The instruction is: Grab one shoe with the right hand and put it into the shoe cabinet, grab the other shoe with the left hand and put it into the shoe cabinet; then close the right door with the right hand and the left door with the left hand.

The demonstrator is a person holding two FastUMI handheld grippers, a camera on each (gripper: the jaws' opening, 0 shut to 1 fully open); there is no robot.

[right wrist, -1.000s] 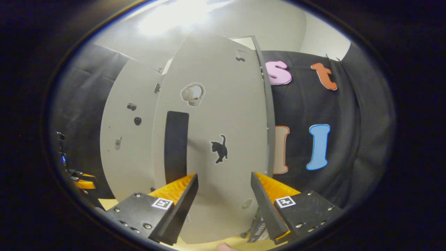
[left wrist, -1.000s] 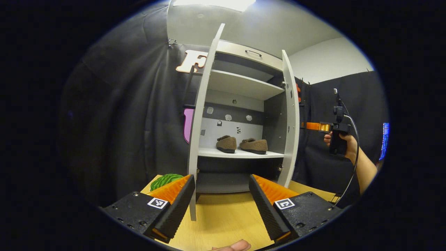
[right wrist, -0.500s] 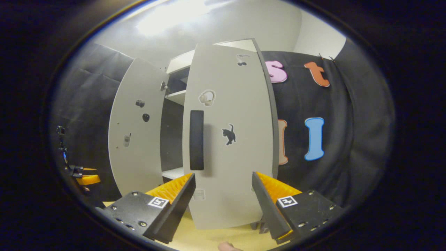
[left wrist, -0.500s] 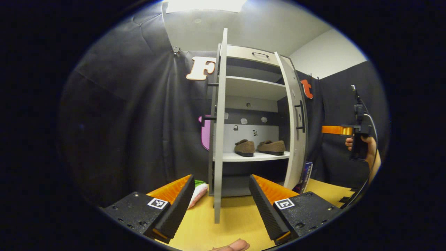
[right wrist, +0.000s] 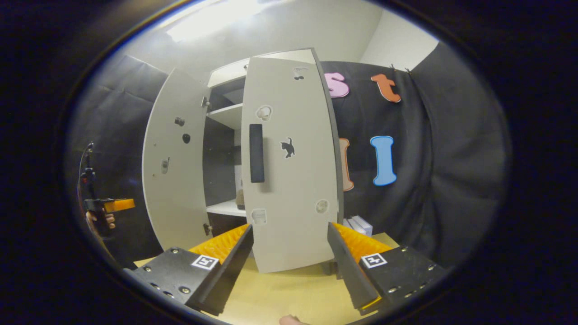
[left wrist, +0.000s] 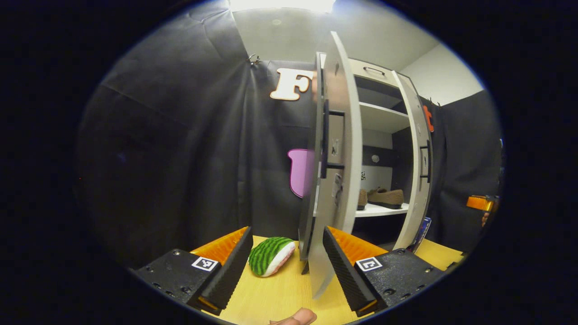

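Observation:
Two brown shoes sit side by side on the middle shelf of the white shoe cabinet. The left door stands nearly edge-on in the left gripper view, its black handle on the outer face. My left gripper is open, with the door's lower corner close by its right finger. In the right gripper view the right door with its black handle is partly swung in. My right gripper is open, a little way back from that door. One shoe peeks through the gap.
A watermelon-patterned toy lies on the wooden table left of the cabinet. Some boxes stand by the cabinet's right side. The left door hangs wide open, and the left gripper shows far left.
The right door has swung partway toward the cabinet and my right gripper has drawn back from it. My left gripper has moved left around the left door, now seeing its outer face.

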